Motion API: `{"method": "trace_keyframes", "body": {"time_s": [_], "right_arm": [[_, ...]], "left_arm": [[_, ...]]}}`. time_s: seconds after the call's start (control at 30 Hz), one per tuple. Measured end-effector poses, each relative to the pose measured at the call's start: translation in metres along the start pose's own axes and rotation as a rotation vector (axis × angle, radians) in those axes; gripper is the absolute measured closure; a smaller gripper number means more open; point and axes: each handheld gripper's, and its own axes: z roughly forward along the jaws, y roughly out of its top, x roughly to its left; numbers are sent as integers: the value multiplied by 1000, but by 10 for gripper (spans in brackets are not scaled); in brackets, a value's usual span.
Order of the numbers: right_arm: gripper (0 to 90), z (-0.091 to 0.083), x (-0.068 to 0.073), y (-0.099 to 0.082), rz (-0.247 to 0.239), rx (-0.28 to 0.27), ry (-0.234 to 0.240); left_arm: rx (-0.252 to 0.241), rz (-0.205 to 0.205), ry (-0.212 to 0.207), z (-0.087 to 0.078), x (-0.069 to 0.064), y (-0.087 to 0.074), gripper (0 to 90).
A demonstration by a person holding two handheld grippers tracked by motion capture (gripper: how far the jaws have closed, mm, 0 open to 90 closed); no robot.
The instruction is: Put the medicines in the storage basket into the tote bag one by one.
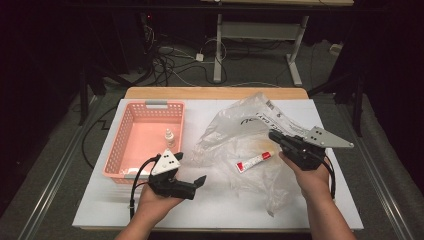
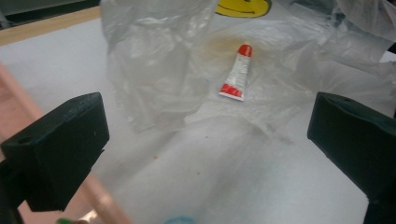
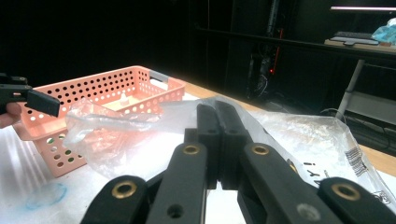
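High view: a person works at a white-topped table (image 1: 150, 210) with a black two-jaw gripper in each hand. The right gripper (image 1: 274, 135) pinches the upper edge of a crumpled clear plastic bag (image 1: 235, 135), its jaws pressed together on the film — the right gripper view shows the two black jaws meeting with the bag's plastic (image 3: 140, 121) caught between them and lifted off the table. A small red-and-white squeeze tube (image 1: 253, 161) lies flat on the bag's lower layer, just below and to the left of the right gripper's tips, not touching them.

The left gripper (image 1: 200, 181) hovers over bare tabletop near the front edge, its jaws spread wide and holding nothing. In the left gripper view the tube (image 2: 236, 73) lies ahead, well beyond the two open jaws and roughly between their lines, red cap pointing away, with a fold of the bag (image 2: 154, 70) standing to its left.

A pink perforated plastic basket (image 1: 127, 135) sits at the left of the table, beside the bag. Inside it, near its right wall, stands a small white dropper bottle (image 1: 170, 137) — upright, alone on the basket floor. The right gripper view shows the same basket (image 3: 102, 88) beyond the lifted bag, with the left gripper's jaw (image 3: 42, 102) in front of its near corner.
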Motion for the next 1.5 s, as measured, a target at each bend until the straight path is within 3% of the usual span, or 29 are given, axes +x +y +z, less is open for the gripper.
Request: {"method": "trace_keyframes", "body": {"time_s": [0.33, 0.87, 1.13, 1.37, 1.5], "right_arm": [[900, -1, 1, 0, -2, 1, 3], [900, -4, -2, 1, 0, -3, -4], [900, 0, 0, -2, 4, 10, 0], [900, 0, 0, -2, 0, 12, -1], [900, 1, 0, -2, -8, 12, 0]], "left_arm": [[10, -27, 117, -19, 27, -9, 0], [9, -130, 263, -52, 69, -21, 0], [20, -182, 304, -64, 86, -28, 0], [26, -198, 331, -65, 90, -31, 0], [40, -202, 324, -64, 91, -31, 0]]}}
